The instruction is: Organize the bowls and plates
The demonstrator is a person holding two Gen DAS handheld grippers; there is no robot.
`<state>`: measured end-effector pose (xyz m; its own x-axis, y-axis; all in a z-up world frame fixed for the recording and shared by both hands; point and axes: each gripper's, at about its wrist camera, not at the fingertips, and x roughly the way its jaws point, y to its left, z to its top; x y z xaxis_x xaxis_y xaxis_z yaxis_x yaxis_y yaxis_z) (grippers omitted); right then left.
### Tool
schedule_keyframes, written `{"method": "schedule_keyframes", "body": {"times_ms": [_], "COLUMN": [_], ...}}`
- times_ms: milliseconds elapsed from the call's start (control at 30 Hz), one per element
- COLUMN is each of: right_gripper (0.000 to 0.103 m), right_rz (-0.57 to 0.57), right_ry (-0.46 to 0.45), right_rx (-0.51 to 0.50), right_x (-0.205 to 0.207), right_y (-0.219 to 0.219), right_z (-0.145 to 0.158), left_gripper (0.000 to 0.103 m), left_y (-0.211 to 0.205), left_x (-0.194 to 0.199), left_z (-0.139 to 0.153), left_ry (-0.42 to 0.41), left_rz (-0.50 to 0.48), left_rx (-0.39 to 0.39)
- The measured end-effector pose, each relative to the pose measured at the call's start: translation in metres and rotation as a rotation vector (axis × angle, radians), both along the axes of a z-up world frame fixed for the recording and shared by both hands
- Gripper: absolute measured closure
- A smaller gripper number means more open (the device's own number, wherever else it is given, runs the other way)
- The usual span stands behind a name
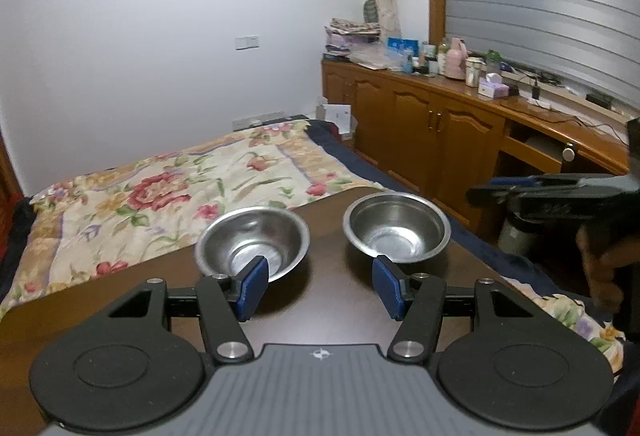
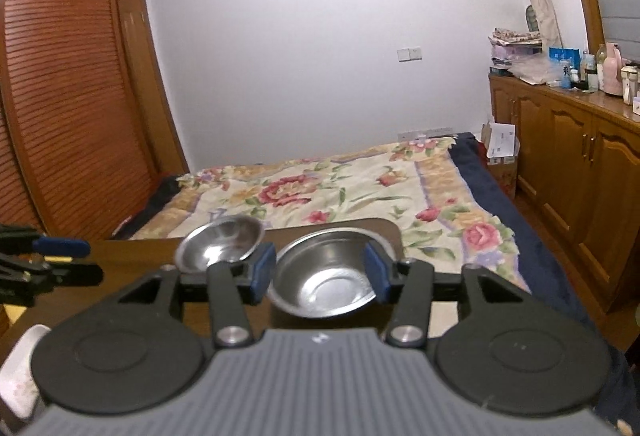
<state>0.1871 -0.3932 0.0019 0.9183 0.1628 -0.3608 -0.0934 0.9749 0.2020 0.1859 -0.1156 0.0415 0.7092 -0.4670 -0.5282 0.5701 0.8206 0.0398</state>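
Two steel bowls stand side by side on a dark brown table. In the left wrist view the left bowl and the right bowl lie just beyond my open, empty left gripper. In the right wrist view my right gripper is open, its blue pads on either side of the right bowl, apart from its rim. The left bowl sits behind its left finger. The right gripper also shows at the right edge of the left wrist view, the left gripper at the left edge of the right wrist view.
A bed with a floral quilt lies right behind the table. A wooden cabinet with bottles and boxes runs along the right wall. A slatted wooden wardrobe stands at the left. A white object lies at the table's near left.
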Motion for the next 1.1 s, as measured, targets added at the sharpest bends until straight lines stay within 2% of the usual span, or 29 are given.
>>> {"method": "schedule_keyframes", "body": {"times_ms": [333, 600, 867, 1000, 1100], "right_gripper": [0.053, 0.053, 0.073, 0.077, 0.079], "right_rz": [-0.009, -0.031, -0.026, -0.02, -0.023], "right_ry": [0.11, 0.156, 0.199, 0.203, 0.206], "right_rx": [-0.001, 0.039, 0.098, 0.124, 0.117], "right_x": [0.038, 0.054, 0.062, 0.064, 0.064], "right_y": [-0.011, -0.014, -0.017, -0.016, -0.014], "right_z": [-0.032, -0.043, -0.051, -0.052, -0.051], "left_gripper": [0.046, 0.05, 0.051, 0.053, 0.058], "left_y": [-0.04, -0.063, -0.082, -0.087, -0.092], "left_x": [0.034, 0.065, 0.078, 0.084, 0.085], "left_z": [-0.016, -0.027, -0.036, -0.044, -0.05], "left_ry": [0.029, 0.096, 0.112, 0.125, 0.118], "left_rz": [-0.069, -0.092, -0.106, -0.095, -0.088], "left_rx": [0.036, 0.043, 0.088, 0.12, 0.166]}}
